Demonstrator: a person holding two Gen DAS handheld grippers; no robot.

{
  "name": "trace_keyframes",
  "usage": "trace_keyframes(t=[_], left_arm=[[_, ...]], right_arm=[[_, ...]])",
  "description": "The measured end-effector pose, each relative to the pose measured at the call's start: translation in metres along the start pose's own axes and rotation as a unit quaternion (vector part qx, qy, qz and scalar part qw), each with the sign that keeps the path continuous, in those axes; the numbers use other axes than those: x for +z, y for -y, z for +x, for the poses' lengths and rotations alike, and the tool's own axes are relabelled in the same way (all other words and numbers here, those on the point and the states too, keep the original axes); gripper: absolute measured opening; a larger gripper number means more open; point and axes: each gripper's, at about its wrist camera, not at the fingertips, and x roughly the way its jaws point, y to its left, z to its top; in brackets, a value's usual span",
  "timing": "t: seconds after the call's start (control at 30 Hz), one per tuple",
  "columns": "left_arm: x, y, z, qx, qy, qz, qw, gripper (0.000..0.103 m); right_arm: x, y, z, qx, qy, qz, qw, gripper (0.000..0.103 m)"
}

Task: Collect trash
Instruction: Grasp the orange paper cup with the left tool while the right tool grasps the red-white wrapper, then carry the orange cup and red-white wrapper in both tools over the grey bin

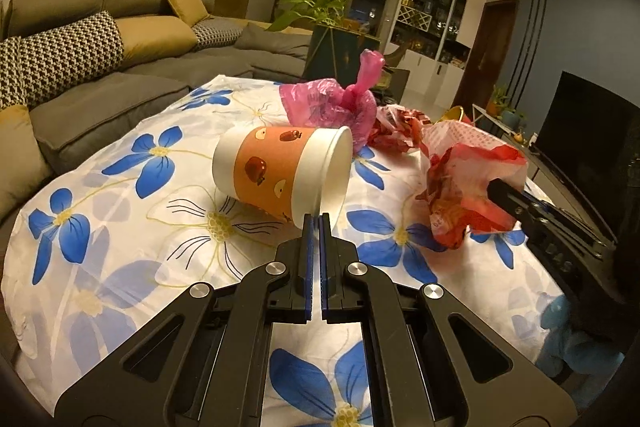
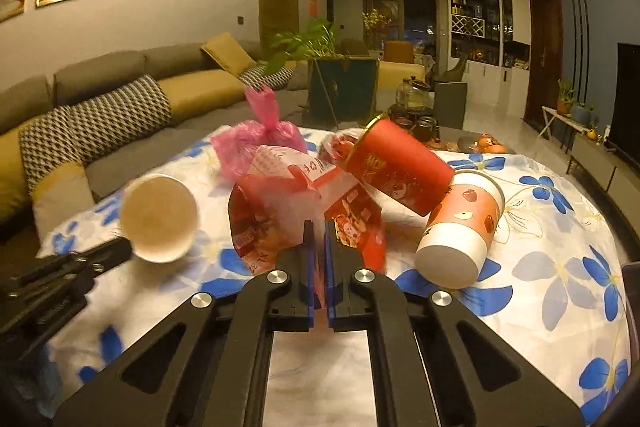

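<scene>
red bag print too blurred to read.

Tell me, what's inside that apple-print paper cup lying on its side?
The tipped apple-print paper cup shows only bare white inner wall near its rim. Its bottom is hidden from both views, so leftovers cannot be ruled out.
</scene>
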Motion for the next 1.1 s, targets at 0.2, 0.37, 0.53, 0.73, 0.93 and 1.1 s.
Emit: trace_keyframes(t=[0.2, 0.37, 0.53, 0.73, 0.93, 1.1], left_arm=[[0.002, 0.007, -0.011, -0.008, 0.008, 0.005, 0.9999, 0.001], [0.000, 0.017, -0.018, -0.018, 0.011, 0.011, 0.9997, 0.001], [-0.001, 0.027, -0.025, -0.028, 0.014, 0.018, 0.9993, 0.001], [-0.003, 0.035, -0.034, -0.040, 0.017, 0.029, 0.9986, 0.000], [-0.005, 0.043, -0.039, -0.047, 0.017, 0.036, 0.9981, 0.000], [-0.012, 0.045, -0.035, -0.031, 0.005, 0.042, 0.9986, 0.000]], right_arm=[[0.005, 0.001, -0.043, 0.016, 0.035, 0.010, 0.999, 0.004], [0.008, 0.012, -0.077, 0.021, 0.055, 0.030, 0.998, 0.004], [0.007, 0.030, -0.111, 0.013, 0.072, 0.052, 0.996, 0.004], [0.004, 0.043, -0.141, -0.007, 0.098, 0.066, 0.993, 0.004], [-0.005, 0.056, -0.153, -0.021, 0.098, 0.083, 0.991, 0.004], [-0.013, 0.063, -0.159, -0.024, 0.093, 0.097, 0.991, 0.004]])
